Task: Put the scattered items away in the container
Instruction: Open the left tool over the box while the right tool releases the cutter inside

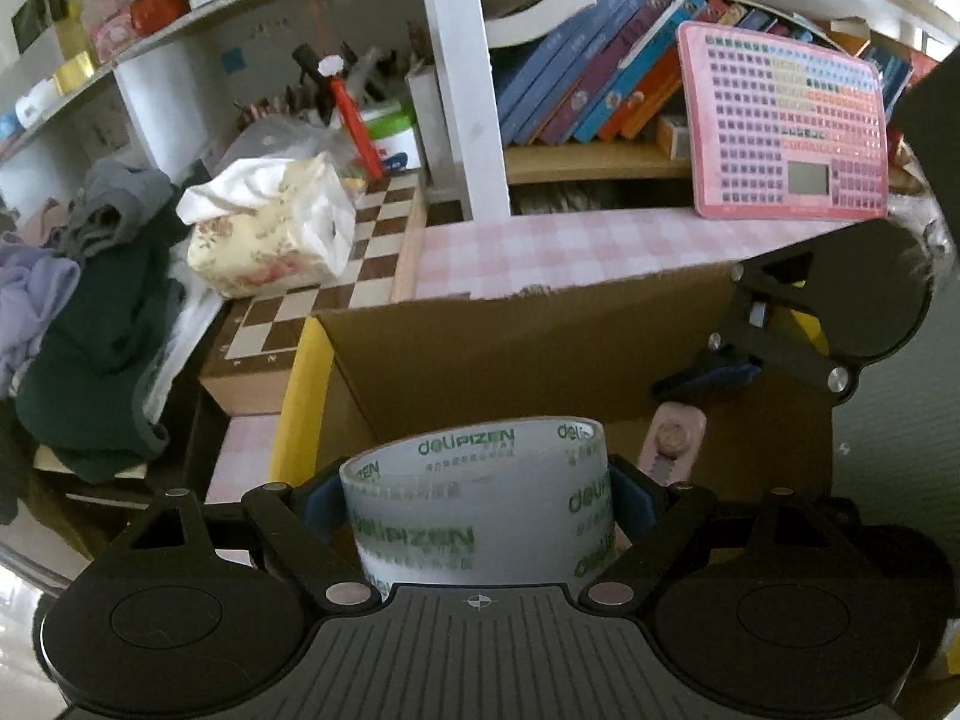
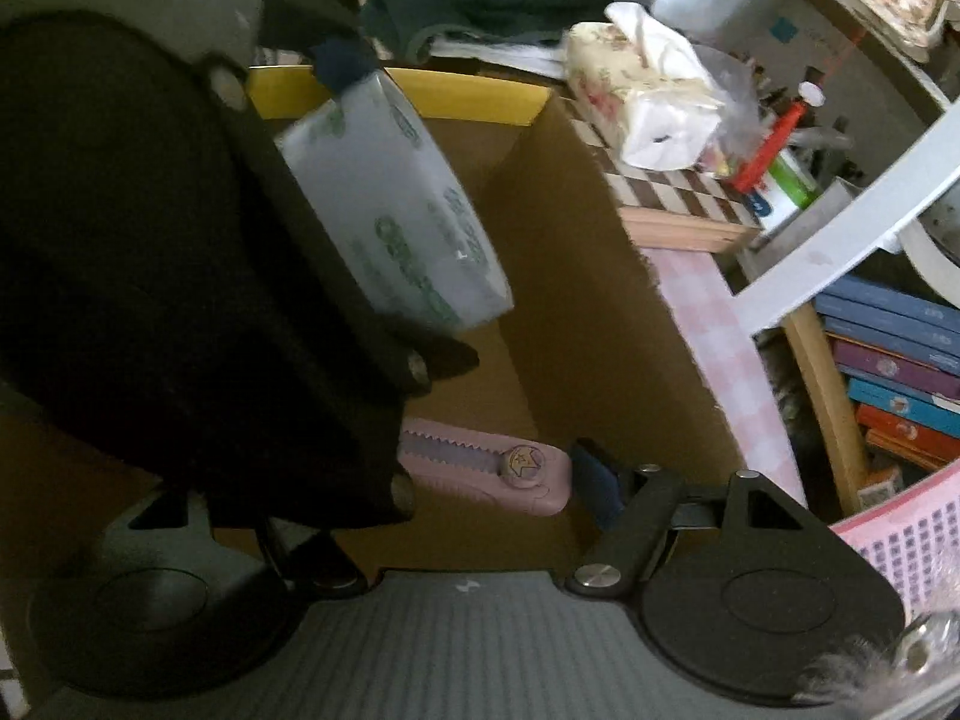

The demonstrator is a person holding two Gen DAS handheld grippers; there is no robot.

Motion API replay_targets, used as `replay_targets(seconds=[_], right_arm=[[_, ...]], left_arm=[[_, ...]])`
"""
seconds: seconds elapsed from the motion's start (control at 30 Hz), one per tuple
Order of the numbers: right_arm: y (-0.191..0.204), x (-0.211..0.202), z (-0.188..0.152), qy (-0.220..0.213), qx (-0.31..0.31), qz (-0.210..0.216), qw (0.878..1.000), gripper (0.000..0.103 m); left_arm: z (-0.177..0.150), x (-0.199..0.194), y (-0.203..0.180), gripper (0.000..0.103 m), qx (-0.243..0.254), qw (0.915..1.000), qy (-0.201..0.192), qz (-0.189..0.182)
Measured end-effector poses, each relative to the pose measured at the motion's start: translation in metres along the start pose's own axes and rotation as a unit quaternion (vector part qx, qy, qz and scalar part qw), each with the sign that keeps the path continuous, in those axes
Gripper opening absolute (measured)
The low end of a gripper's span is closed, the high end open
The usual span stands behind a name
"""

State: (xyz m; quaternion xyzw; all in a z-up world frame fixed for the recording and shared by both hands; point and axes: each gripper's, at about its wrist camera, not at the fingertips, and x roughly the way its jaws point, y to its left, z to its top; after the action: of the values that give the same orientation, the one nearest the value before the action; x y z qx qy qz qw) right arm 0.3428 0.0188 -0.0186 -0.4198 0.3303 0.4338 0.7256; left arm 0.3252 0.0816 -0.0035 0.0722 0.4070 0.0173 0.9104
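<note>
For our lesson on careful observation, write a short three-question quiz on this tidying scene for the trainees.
1. Multiple choice: what does the left gripper clamp? A a red pen; B a tape roll; C a book.
2. True or false: the tissue pack rests on the chessboard.
3. Fill in: the tape roll hangs above an open cardboard ___.
Key: 1 B; 2 true; 3 box.

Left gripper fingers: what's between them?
The tape roll, pinched between the blue fingers above the cardboard box; clearest in the left wrist view.
</note>
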Motion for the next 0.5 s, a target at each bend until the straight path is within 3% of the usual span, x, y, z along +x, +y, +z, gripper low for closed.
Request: replay_targets(seconds=[0.5], right_arm=[[-0.001, -0.026, -0.009, -0.042, 0.021, -0.009, 0.999, 0.082]], left_arm=[[-0.001, -0.022, 0.000, 0.094, -0.001, 0.9991, -0.041, -0.009]])
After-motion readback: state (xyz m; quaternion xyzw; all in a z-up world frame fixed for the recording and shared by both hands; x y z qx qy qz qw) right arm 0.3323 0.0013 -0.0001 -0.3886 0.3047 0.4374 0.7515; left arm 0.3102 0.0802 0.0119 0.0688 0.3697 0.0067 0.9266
